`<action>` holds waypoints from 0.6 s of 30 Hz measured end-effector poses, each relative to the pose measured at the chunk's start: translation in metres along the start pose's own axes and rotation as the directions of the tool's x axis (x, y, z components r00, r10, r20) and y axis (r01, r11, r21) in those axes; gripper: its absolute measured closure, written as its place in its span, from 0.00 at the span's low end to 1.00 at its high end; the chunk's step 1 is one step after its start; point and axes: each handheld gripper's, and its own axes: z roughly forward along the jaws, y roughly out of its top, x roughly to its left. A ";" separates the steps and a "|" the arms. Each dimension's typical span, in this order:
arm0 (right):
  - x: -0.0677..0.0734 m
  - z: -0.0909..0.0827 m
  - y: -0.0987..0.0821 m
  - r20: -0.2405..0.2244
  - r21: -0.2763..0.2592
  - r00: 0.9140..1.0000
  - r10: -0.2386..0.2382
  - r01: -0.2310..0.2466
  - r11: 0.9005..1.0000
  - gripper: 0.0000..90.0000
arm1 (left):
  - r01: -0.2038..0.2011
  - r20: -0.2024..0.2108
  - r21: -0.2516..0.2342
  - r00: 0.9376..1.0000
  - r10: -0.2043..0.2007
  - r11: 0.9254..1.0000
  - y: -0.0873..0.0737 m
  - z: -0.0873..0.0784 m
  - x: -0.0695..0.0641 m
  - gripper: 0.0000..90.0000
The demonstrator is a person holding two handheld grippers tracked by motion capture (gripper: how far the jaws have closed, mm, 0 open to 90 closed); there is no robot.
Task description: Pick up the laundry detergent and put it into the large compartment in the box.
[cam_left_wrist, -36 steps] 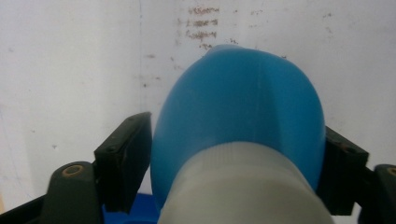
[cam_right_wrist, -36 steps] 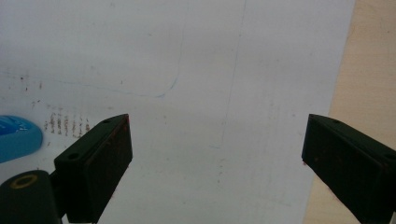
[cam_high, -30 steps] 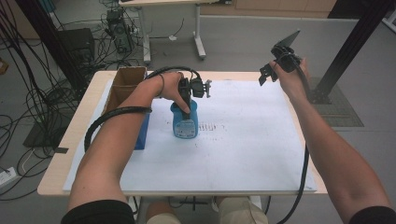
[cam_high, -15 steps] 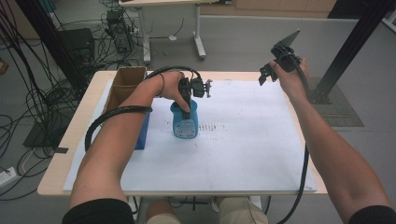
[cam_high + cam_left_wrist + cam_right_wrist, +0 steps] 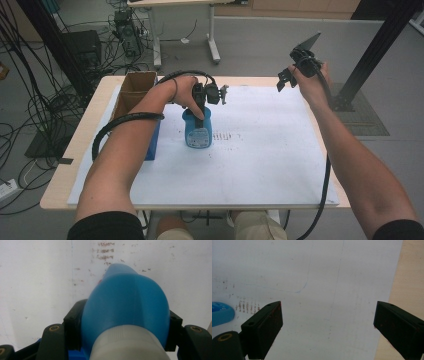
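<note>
A blue bottle (image 5: 199,132) with a white cap stands upright on the white sheet (image 5: 260,165) left of the table's middle. My left gripper (image 5: 200,112) comes down on it from above. In the left gripper view its black pads (image 5: 73,327) press on both sides of the bottle's blue shoulder (image 5: 125,302), just below the white cap, so my left gripper (image 5: 122,332) is shut on it. My right gripper (image 5: 286,80) hangs in the air over the table's far right corner. Its jaws stand wide open (image 5: 328,325) with nothing between them. The bottle (image 5: 220,313) shows at that view's left edge.
An open cardboard box (image 5: 136,87) sits at the far left of the table, with a blue object (image 5: 152,142) in front of it beside the left forearm. Faint brown marks (image 5: 227,136) dot the sheet right of the bottle. A black post (image 5: 372,55) stands beyond the right edge.
</note>
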 end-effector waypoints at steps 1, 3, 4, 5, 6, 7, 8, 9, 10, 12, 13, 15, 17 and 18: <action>0.000 0.000 0.000 -0.001 0.002 1.000 0.002 -0.002 1.000 0.10 | 0.000 0.000 -0.001 1.000 0.000 1.000 0.000 0.000 0.000 0.41; 0.000 0.000 0.000 0.000 0.003 1.000 0.003 -0.003 1.000 0.10 | -0.001 0.001 -0.001 1.000 0.001 1.000 0.000 0.000 0.000 0.41; -0.001 0.000 0.001 -0.002 0.003 1.000 0.004 -0.004 1.000 0.10 | -0.002 0.001 0.000 1.000 0.002 1.000 0.000 0.000 0.000 0.41; 0.000 0.000 0.001 0.000 0.003 1.000 0.002 -0.002 1.000 0.10 | -0.003 -0.001 0.000 1.000 0.003 1.000 0.000 0.000 0.000 0.41; 0.000 0.000 0.001 0.001 0.003 1.000 0.003 -0.003 1.000 0.10 | -0.003 0.000 0.001 1.000 0.003 1.000 0.000 0.000 0.000 0.41; 0.000 0.000 0.001 -0.001 0.003 1.000 0.003 -0.003 1.000 0.10 | -0.002 0.001 -0.002 1.000 0.002 1.000 0.000 0.000 0.000 0.41; 0.000 0.000 0.001 0.000 0.003 1.000 0.002 -0.002 1.000 0.10 | -0.002 0.002 -0.002 1.000 0.002 1.000 0.000 0.000 0.000 0.41; 0.000 0.000 0.001 0.000 0.003 1.000 0.001 -0.001 1.000 0.10 | -0.003 0.001 -0.002 1.000 0.003 1.000 -0.001 0.000 0.001 0.41; 0.000 0.001 0.001 0.000 0.001 1.000 0.000 0.000 1.000 0.10 | -0.006 0.000 -0.001 1.000 0.006 1.000 0.000 0.000 0.001 0.41; 0.000 0.001 0.001 0.001 0.002 1.000 0.001 -0.001 1.000 0.10 | -0.003 0.004 -0.004 1.000 0.003 1.000 -0.001 0.000 0.002 0.41; 0.000 0.001 0.001 0.001 0.001 1.000 0.001 -0.001 1.000 0.10 | -0.002 0.005 -0.004 1.000 0.002 1.000 -0.001 0.000 0.002 0.41; -0.001 0.001 0.001 0.000 0.003 1.000 0.002 -0.002 1.000 0.10 | -0.001 0.005 -0.006 1.000 0.001 1.000 -0.002 0.000 0.002 0.41; 0.000 0.001 0.002 0.002 0.005 1.000 0.004 -0.004 1.000 0.10 | -0.001 0.005 -0.005 1.000 0.001 1.000 -0.001 0.000 0.002 0.41; 0.000 0.002 0.002 0.002 0.005 1.000 0.004 -0.004 1.000 0.10 | -0.001 0.006 -0.005 1.000 0.001 1.000 -0.001 0.000 0.002 0.41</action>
